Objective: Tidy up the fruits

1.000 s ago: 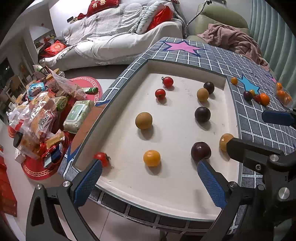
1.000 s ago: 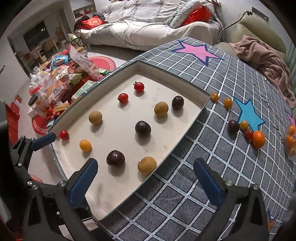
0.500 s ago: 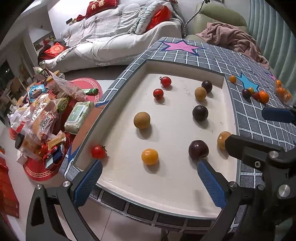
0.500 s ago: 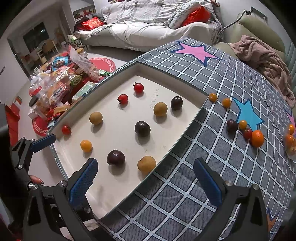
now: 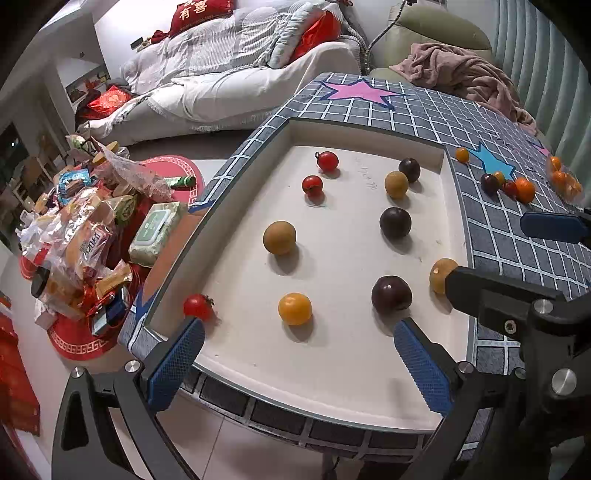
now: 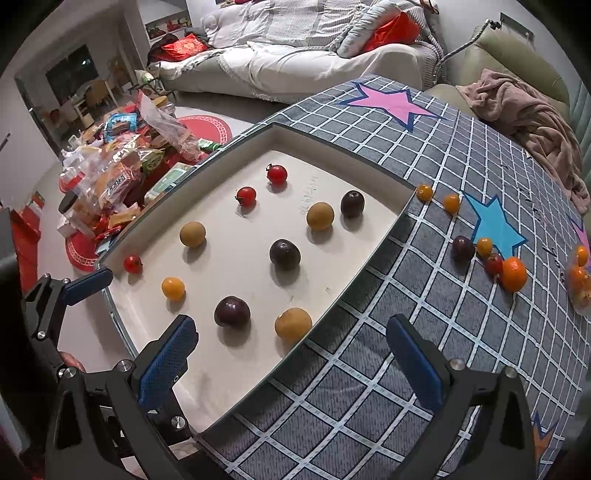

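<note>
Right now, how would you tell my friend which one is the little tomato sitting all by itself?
Find the white tray sunk into the grey checked mat. Look at its near-left corner, just ahead of the left tongs. The tomato there is small and red with a green stalk, and sits against the tray wall, far from the other two red ones at the back.

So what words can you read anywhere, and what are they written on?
"有喜" in gold, on the red cushion on the sofa.
Dark letters on the bread bag in the floor pile: too blurred to read.
Faint handwriting on the white tray floor: unreadable.
Label on the green wipes pack: too small to read.
None on the fruits or grippers.
</note>
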`<state>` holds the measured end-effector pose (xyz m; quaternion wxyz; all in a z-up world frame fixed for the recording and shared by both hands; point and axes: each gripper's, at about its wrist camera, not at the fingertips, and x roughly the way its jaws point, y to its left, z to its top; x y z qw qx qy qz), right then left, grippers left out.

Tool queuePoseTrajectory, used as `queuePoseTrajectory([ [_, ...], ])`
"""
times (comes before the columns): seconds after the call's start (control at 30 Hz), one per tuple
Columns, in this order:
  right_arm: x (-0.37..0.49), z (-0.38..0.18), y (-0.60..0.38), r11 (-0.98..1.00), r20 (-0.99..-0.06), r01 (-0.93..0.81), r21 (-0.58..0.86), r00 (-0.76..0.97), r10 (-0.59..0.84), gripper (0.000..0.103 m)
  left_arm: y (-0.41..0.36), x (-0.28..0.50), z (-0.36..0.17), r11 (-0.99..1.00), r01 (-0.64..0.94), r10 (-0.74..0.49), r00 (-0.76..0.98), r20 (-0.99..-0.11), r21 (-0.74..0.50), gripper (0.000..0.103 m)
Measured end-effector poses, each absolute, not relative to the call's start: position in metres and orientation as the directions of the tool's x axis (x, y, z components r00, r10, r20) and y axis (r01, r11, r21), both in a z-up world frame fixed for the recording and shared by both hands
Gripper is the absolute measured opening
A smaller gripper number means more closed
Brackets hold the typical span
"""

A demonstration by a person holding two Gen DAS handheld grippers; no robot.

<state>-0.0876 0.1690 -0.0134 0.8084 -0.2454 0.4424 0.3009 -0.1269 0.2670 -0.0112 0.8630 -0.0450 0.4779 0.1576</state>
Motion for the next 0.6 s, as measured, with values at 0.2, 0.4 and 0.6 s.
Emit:
queuePoseTrajectory([
  [0.2,-0.0879,-0.0133,0.1684,0.698,-0.863,-0.704,-0.128,0.427,0.272,0.103,0.2664,-0.1277,-0.0112,0.945,-0.320,0.230,0.489,-0.841,0.073,0.103],
  [0.4,-0.0888,-0.0116,0.1679,0.699,-0.861,-0.704,-0.126,0.428,0.276,0.103,0.2676,-0.1285,-0.0109,0.942,-0.330,0.223,0.488,-0.844,0.059,0.103],
  [0.6,-0.0901,-0.0100,0.1671,0.702,-0.860,-0.701,-0.124,0.429,0.276,0.103,0.2659,-0.1294,-0.0089,0.944,-0.323,0.233,0.495,-0.837,0.072,0.103],
])
